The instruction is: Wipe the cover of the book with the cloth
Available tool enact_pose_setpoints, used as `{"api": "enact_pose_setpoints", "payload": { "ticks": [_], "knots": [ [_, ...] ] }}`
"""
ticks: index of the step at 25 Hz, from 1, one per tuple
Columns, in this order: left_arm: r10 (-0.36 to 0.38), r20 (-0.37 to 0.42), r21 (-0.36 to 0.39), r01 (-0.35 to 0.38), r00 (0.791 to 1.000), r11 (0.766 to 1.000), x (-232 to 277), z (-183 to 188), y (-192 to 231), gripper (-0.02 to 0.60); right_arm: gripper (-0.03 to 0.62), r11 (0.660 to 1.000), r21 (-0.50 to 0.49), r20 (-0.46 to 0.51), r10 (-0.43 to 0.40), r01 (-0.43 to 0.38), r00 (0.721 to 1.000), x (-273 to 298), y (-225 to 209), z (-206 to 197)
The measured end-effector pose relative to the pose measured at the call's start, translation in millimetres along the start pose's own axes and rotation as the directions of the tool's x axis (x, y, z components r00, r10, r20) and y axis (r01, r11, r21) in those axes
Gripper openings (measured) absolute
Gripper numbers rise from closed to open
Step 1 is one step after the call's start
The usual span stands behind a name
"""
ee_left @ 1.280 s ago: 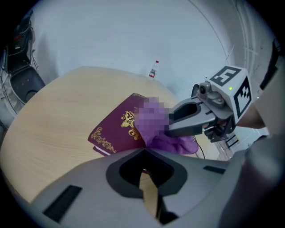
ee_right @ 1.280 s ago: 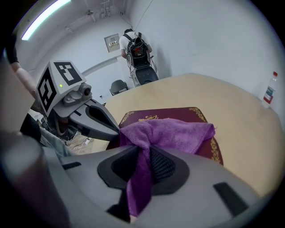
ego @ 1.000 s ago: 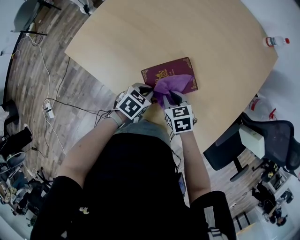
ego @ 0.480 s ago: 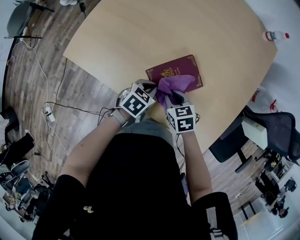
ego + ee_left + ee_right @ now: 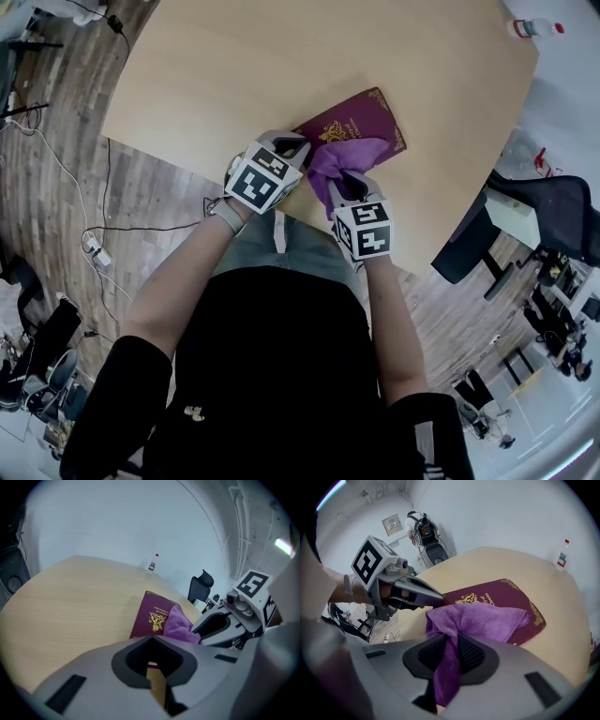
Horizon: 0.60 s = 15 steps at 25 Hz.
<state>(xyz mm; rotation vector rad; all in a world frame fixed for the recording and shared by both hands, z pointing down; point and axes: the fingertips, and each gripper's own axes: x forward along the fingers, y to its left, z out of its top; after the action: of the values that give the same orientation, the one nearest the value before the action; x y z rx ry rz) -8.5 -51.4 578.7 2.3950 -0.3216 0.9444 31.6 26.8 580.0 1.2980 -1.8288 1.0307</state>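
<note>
Book partly under cloth

Pale wooden table on dark plank floor with loose cables, black office chair, white walls.

- Book: the near part is under the purple cloth and my left gripper. Gold cover print too small to read.
- Cloth's tail drops between my right gripper jaws, its end out of sight.
- Bottle: label too small to read.
- Dark gear by the far wall: too small to identify.
</note>
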Motion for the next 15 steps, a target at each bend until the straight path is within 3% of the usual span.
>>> {"api": "enact_pose_setpoints", "payload": {
  "ticks": [8, 12, 15],
  "knots": [
    [-0.095, 0.033, -0.007, 0.095, 0.995, 0.995, 5.7, 2.4, -6.6, 0.018, 0.091, 0.998, 0.069, -0.018, -0.013, 0.014, 1.000, 7.6, 19.9, 3.4],
    [-0.121, 0.009, 0.042, 0.120, 0.993, 0.992, 11.7, 2.0, -13.0, 0.018, 0.091, 0.997, 0.076, -0.042, -0.007, 0.011, 0.999, 14.5, 21.4, 11.6],
    [-0.128, -0.004, 0.025, 0.128, 0.992, 0.991, 6.5, 0.9, -8.0, 0.018, 0.091, 0.996, 0.083, -0.052, -0.004, 0.009, 0.999, 16.9, 21.7, 15.7]
  ]
}}
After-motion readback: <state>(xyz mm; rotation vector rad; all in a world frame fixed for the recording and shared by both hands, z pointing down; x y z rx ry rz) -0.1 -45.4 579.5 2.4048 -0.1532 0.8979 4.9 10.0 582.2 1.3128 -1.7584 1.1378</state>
